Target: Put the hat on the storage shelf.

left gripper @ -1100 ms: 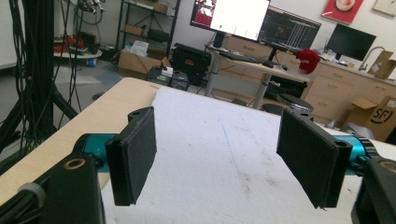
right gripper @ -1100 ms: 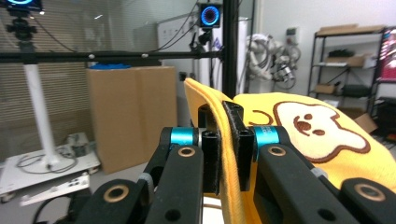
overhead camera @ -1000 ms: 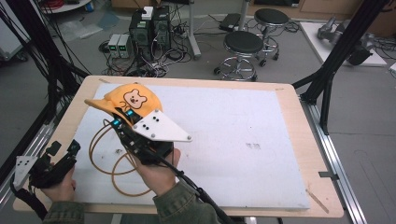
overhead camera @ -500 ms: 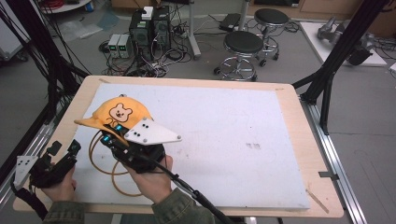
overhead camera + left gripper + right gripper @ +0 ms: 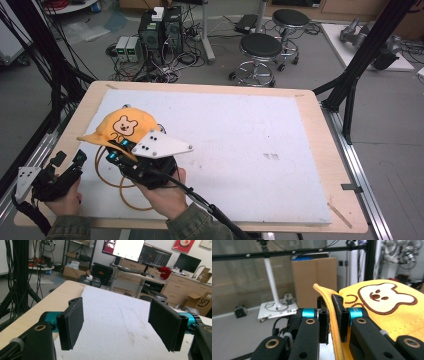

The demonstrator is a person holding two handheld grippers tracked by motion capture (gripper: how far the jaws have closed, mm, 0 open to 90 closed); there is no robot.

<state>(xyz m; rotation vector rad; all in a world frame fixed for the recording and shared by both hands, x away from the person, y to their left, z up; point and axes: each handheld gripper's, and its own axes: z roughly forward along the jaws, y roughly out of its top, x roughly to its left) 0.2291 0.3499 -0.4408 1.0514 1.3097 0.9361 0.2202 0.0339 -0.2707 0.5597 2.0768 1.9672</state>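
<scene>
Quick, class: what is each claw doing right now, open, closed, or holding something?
Left claw: open, nothing between its pads.
Right claw: closed on the brim of the yellow bear cap.

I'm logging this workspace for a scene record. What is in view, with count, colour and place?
cap: one, yellow with a bear face, at the table's left, brim pinched in the right tongs
table: one, white top with wooden edge, centre
stools: two, black, floor beyond the table
computer towers: two, dark, floor beyond the table
cable: one, orange, looped near the hands
left tongs: black, open, nothing between
right tongs: black, shut on the brim
</scene>
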